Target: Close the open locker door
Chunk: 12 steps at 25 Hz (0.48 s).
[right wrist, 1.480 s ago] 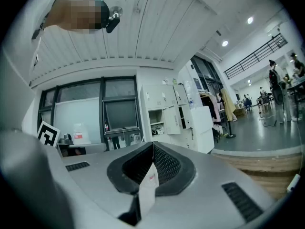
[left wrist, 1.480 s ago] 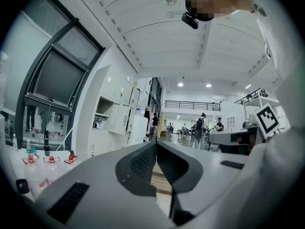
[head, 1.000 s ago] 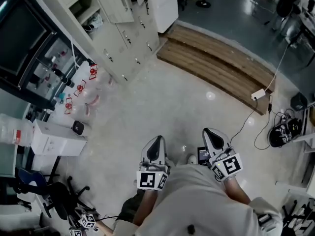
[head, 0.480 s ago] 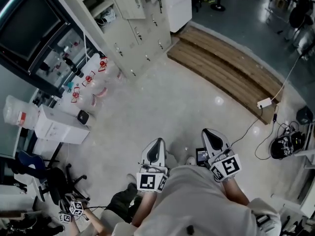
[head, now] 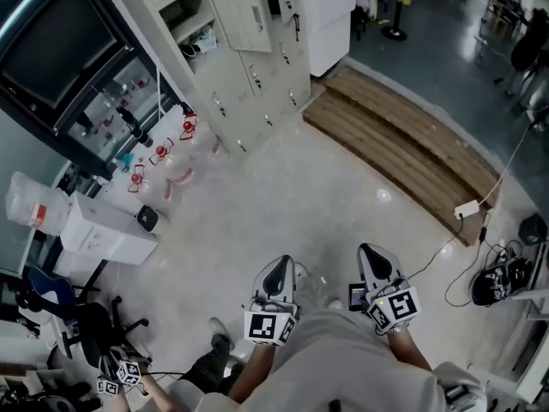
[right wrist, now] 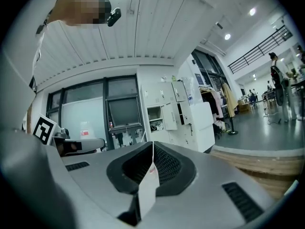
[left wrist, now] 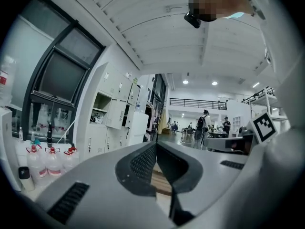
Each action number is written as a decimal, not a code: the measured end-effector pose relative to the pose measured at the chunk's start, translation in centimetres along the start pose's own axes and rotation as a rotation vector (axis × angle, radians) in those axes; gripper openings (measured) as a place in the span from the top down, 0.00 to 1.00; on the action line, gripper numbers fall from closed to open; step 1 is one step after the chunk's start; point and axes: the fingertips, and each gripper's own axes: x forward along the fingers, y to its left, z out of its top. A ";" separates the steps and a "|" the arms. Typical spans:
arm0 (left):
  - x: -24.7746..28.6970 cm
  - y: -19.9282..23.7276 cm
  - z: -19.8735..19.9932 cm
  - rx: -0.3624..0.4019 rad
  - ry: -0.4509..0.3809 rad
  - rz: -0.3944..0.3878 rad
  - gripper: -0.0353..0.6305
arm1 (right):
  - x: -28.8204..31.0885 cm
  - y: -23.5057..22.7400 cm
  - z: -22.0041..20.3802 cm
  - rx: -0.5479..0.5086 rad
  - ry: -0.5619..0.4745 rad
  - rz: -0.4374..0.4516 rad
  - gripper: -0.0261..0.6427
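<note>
The open locker door (head: pixel 250 13) stands swung out from a bank of pale lockers (head: pixel 257 93) at the top centre of the head view. The uncovered compartment (head: pixel 196 31) beside it holds dark and white items too small to make out. The left gripper view shows the door (left wrist: pixel 116 114) at middle left of the frame, and the right gripper view shows the door (right wrist: pixel 169 115) just right of centre, well apart from both tools. Below the lockers, clear bottles with red tops (head: pixel 163 154) line the pale floor (head: pixel 292 196) near a white box (head: pixel 107 237). A wooden platform (head: pixel 403 136) runs diagonally across the right of the frame, with a white power strip (head: pixel 468 208) at its lower end. At the bottom of the frame the left gripper (head: pixel 276 267) and the right gripper (head: pixel 374 256) are held level ahead of the person's grey shirt (head: pixel 343 359), each with its jaws closed together on nothing
</note>
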 end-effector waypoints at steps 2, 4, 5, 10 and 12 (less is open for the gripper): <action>2.0 1.4 0.5 -0.005 -0.010 -0.010 0.93 | 2.2 -0.4 0.7 -0.012 0.002 0.003 0.92; 4.0 2.8 1.1 -0.014 -0.026 -0.018 0.93 | 4.4 -0.9 1.3 -0.035 0.004 0.007 0.92; 5.0 3.5 1.4 -0.022 -0.032 -0.019 0.93 | 5.5 -1.2 1.6 -0.045 0.004 0.007 0.92; 8.7 7.2 2.8 -0.013 -0.056 -0.043 0.93 | 10.8 -1.9 3.1 -0.064 -0.017 -0.008 0.92; 9.7 8.6 3.3 0.000 -0.061 -0.055 0.93 | 12.5 -1.9 3.1 -0.052 -0.028 -0.020 0.92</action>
